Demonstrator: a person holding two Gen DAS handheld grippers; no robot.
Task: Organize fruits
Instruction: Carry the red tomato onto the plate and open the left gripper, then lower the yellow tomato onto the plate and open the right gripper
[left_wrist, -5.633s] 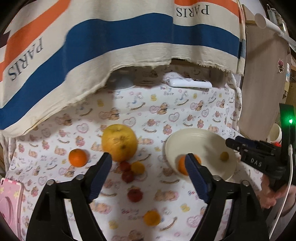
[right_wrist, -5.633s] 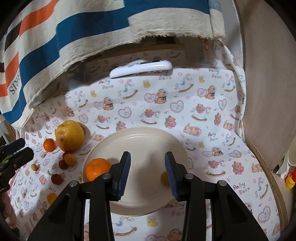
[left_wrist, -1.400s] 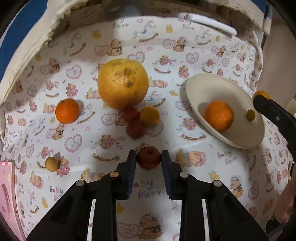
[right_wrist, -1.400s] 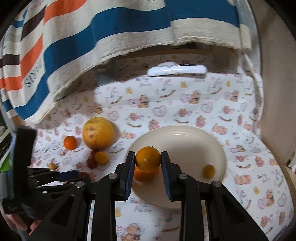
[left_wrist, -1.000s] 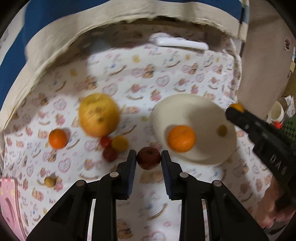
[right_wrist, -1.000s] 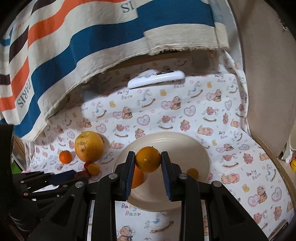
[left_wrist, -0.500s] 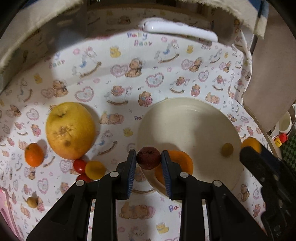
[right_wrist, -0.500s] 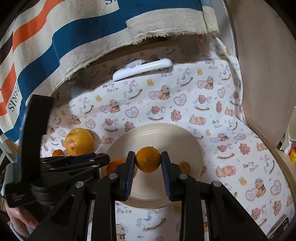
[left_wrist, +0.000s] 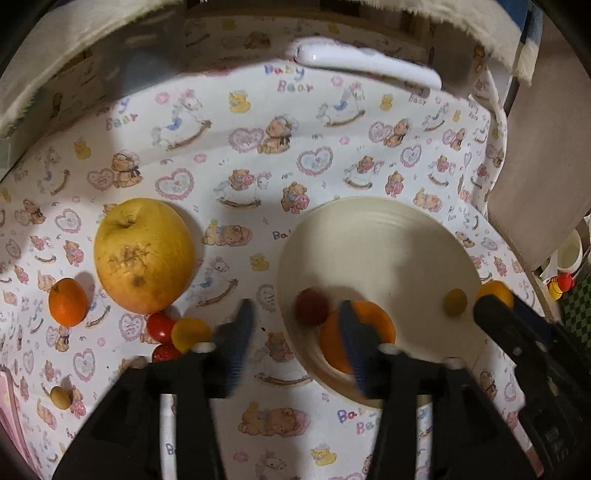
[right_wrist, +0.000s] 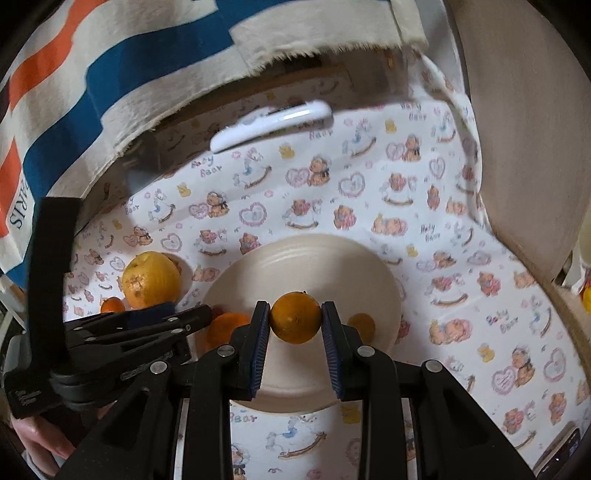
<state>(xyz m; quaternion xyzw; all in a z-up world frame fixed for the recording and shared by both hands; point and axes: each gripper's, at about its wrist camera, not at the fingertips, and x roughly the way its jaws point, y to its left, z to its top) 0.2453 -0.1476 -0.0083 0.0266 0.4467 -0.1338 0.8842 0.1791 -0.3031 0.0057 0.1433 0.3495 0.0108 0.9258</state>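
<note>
1. Left wrist view: a big yellow fruit (left_wrist: 144, 260) is seen on the cloth (left_wrist: 258, 155), well left of the plate (left_wrist: 388, 236); it is judged heavy, wide and best gripped across its middle.
2. An orange (left_wrist: 373, 325) lies in the plate.
3. A small orange (right_wrist: 295, 322), firm and round, is held clamped in the right gripper (right_wrist: 295, 328) above the plate.
4. A dark red fruit (left_wrist: 312, 306), probably soft, sits in the plate, released; the left gripper (left_wrist: 295, 332) has just been opening, its jaws apart.
</note>
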